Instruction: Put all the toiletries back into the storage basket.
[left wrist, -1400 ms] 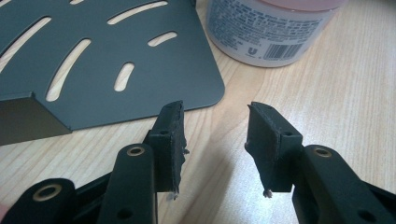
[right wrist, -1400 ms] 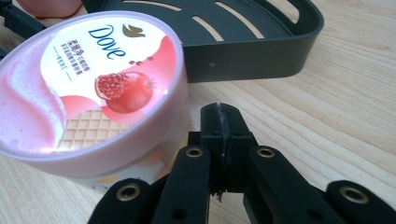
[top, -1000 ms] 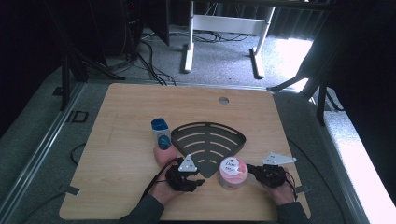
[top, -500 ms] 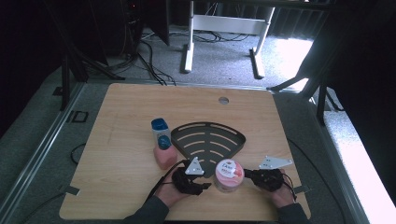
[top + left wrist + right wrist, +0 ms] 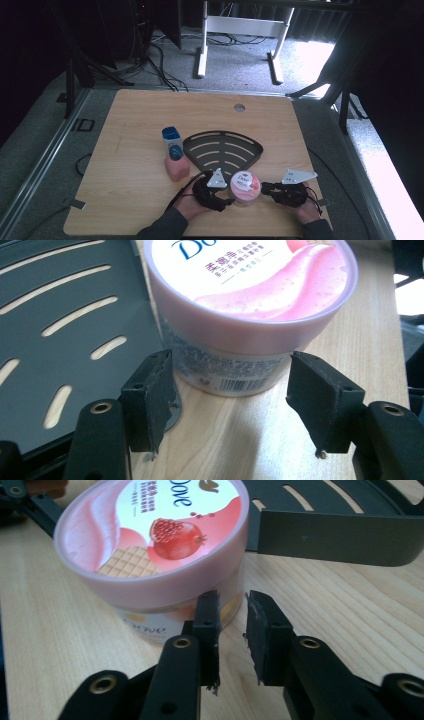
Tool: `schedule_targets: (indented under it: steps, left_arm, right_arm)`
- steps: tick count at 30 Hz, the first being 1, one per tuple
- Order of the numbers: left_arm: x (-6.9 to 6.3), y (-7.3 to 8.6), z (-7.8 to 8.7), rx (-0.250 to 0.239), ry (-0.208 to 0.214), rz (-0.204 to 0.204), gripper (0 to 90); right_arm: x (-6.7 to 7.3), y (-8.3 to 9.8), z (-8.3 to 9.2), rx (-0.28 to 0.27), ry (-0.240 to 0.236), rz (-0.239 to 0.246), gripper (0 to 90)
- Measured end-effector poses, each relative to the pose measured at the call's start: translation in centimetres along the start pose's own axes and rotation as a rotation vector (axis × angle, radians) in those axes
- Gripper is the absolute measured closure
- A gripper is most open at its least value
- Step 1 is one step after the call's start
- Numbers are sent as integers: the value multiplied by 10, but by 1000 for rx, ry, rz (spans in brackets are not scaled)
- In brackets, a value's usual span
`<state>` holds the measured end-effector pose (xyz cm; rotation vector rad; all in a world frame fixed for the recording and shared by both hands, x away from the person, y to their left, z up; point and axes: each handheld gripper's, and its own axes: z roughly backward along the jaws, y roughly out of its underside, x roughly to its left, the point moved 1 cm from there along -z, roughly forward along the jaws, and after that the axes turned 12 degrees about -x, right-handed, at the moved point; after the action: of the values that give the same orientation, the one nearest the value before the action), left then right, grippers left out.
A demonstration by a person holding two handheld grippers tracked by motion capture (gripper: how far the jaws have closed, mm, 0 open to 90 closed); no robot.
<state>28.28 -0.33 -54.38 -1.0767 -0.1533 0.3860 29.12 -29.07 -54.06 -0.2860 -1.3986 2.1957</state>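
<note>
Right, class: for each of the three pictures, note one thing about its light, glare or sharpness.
High view: hard daylight burns out the grey floor at upper right, the surroundings fall into black, and the image is soft. Left gripper view: a white patch blows out at the right edge; the round pink-lidded Dove tub casts a shadow on the pale wooden table. Right gripper view: even light, the tub's lid print sharp.

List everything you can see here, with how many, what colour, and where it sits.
Jar: one, pink lid with white label, near table edge, between the grippers.
Bottle: one, pink with blue cap, standing left of the rack.
Rack: one, black, fan-shaped and slotted, lying flat mid-table.
Table: one, light wood, with a round hole near its far edge.
White frame: one, on the grey floor beyond the table.
Left gripper: one, black, jaws have just been opening, wide apart at the jar's base, no contact.
Right gripper: one, black, jaws have just been opening, narrow gap, beside the jar, nothing between.
</note>
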Motion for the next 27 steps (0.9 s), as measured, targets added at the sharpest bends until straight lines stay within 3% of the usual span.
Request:
schedule_targets:
  steps: [3,6,15,27]
  left_arm:
    - [0,0,-1,-2,5,-7,337]
    - [0,-1,-2,-9,16,-7,331]
    - [1,0,-7,-6,31,-9,288]
    - [3,2,-9,-6,41,-12,275]
  right_arm:
    - [0,1,1,4,-8,6,688]
    - [0,3,3,12,-39,19,606]
    - [9,4,2,35,-132,69,472]
    - [13,-1,-7,37,-157,95,336]
